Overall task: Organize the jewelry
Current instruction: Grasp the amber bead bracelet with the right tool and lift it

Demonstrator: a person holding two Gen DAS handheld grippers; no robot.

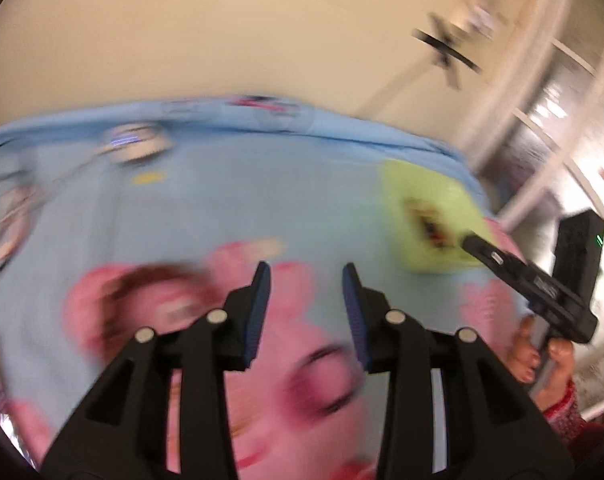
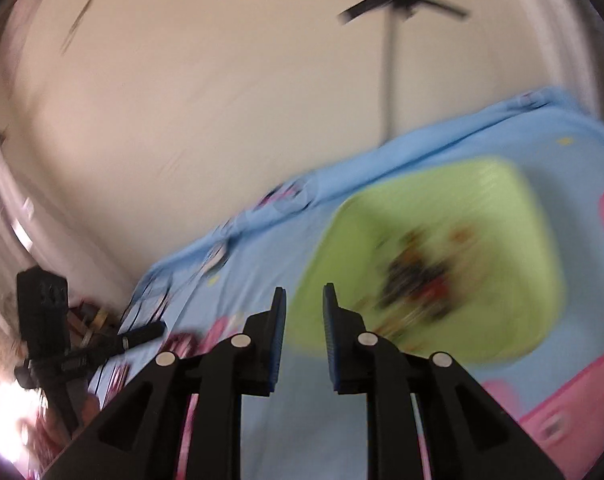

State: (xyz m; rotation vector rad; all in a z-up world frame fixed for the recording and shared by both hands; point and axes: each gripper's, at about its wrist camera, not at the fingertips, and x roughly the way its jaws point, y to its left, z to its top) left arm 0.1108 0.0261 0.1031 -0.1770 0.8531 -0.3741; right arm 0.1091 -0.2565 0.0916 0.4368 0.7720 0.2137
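A lime-green tray (image 2: 502,208) lies on a light blue printed bedsheet (image 2: 269,248) and holds a blurred heap of dark, red and gold jewelry (image 2: 418,276). My right gripper (image 2: 304,296) is open and empty, just left of and before the tray. In the left wrist view the tray (image 1: 430,196) sits far right with the jewelry (image 1: 426,224) in it. My left gripper (image 1: 306,272) is open and empty above the sheet (image 1: 221,208), well left of the tray. The right gripper's body (image 1: 534,280) shows at the tray's right edge. Both views are motion-blurred.
A round blurred object (image 1: 135,144) lies on the sheet at the far left. A cream wall (image 1: 261,40) rises behind the bed. Pink cartoon prints (image 1: 285,360) cover the sheet. The left gripper's body (image 2: 41,316) shows at the left of the right wrist view.
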